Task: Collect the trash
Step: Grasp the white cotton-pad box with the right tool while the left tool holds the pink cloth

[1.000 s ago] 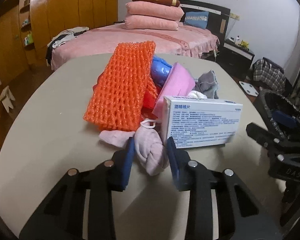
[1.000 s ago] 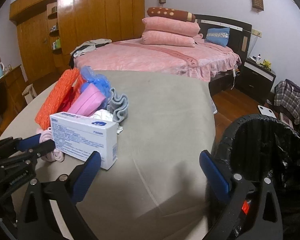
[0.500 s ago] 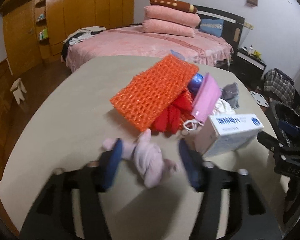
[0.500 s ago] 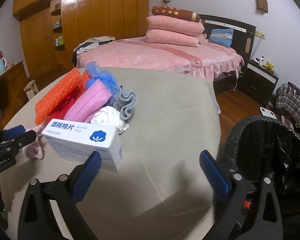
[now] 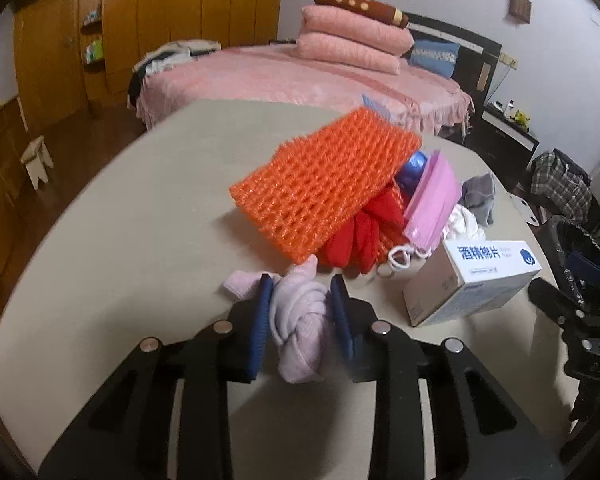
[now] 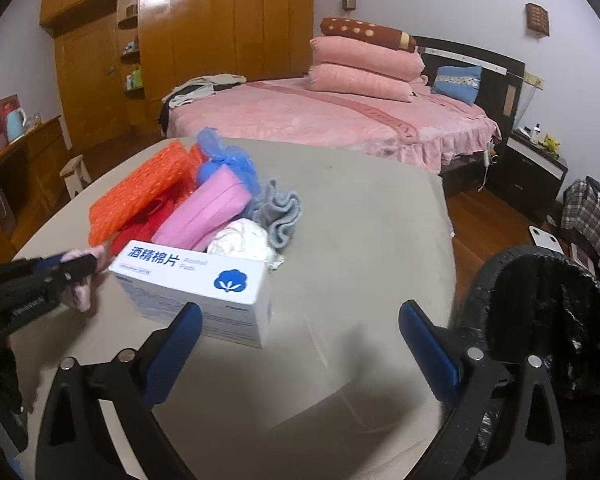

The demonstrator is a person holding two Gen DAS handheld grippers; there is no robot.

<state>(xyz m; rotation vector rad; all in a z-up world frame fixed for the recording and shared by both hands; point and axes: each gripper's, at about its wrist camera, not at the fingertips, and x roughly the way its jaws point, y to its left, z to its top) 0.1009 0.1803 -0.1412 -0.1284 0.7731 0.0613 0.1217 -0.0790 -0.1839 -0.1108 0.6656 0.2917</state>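
Since a second ago the white box (image 5: pixel 470 282) has tipped from standing on edge to lying flat, top face up, and the left gripper (image 5: pixel 300 312) has swung around to take the pink cloth (image 5: pixel 298 320) from a new angle; its jaws spread wide half a second back and are now closing on the knotted bundle, blue pads against either side of it.

Nearest the box, on its left, that cloth lies on the beige table (image 5: pixel 140 216), held across its bulky knot. It looks soft, light and squashy, so it should compress and stay put. The thick middle is the sound place to hold, not the loose tail toward the orange mesh (image 5: pixel 324 184).

Just in front of the box the right gripper (image 6: pixel 300 344) hovers with its jaws wide apart and nothing between them. The box is probably light, stiff cardboard, best taken across its narrow sides.

Behind the box sit a white crumpled wad (image 6: pixel 244 242), a pink pack (image 6: pixel 204 212), red cloth (image 5: pixel 360 236), a grey rag (image 6: pixel 280 216) and a blue bag (image 6: pixel 228 160). To the box's right, off the table edge, stands the black-lined bin (image 6: pixel 548 300), where the cloth presumably goes.
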